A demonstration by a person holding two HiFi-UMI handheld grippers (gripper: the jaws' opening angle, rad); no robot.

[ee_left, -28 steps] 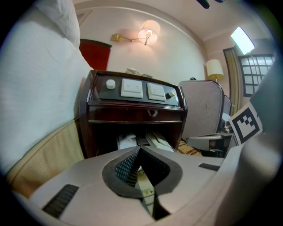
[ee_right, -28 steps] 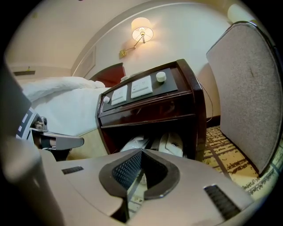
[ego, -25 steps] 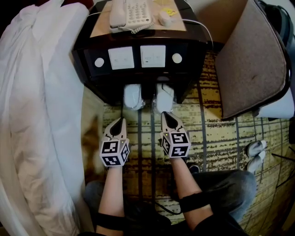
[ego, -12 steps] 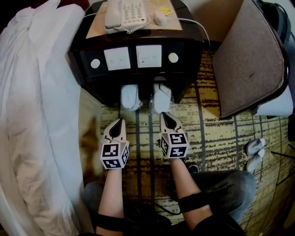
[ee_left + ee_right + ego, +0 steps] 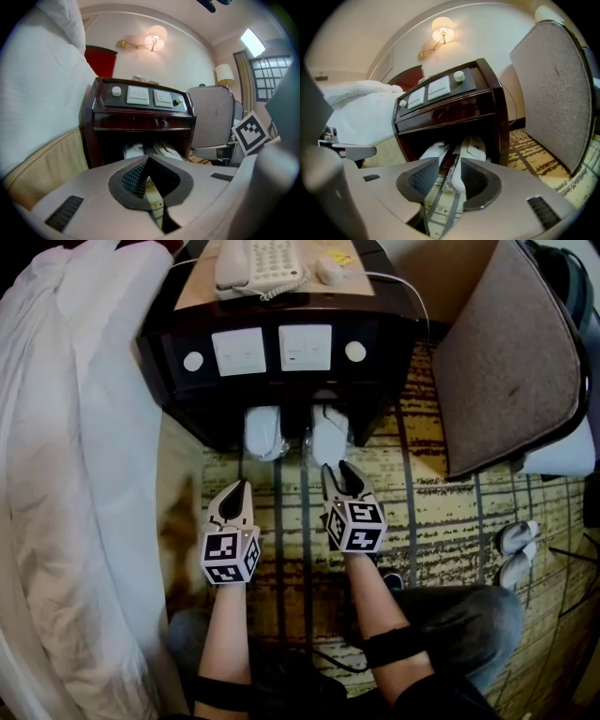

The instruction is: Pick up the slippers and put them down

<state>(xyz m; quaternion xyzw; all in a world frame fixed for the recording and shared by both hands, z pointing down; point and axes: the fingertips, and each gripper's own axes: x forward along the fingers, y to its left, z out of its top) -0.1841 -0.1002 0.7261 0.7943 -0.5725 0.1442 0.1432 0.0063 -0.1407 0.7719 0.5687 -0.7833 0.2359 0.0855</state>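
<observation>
Two white slippers in clear wrap lie side by side in the open space under a dark nightstand (image 5: 281, 381): the left slipper (image 5: 263, 432) (image 5: 134, 150) (image 5: 433, 152) and the right slipper (image 5: 330, 435) (image 5: 167, 149) (image 5: 472, 149). My left gripper (image 5: 241, 487) (image 5: 147, 158) is shut and empty, a little short of the left slipper. My right gripper (image 5: 339, 468) (image 5: 449, 161) has just been opening its jaws and stands partly open. The right slipper's near end shows in the gap between them, and the pads do not press on it.
A bed with a white duvet (image 5: 75, 474) fills the left side. A grey armchair (image 5: 511, 362) stands at the right. A phone (image 5: 258, 261) sits on the nightstand. Another pair of slippers (image 5: 518, 551) lies on the patterned carpet (image 5: 441, 521) at right.
The right gripper's jaws have parted and it has edged up to the right slipper's near end. The left gripper stays shut in place.
</observation>
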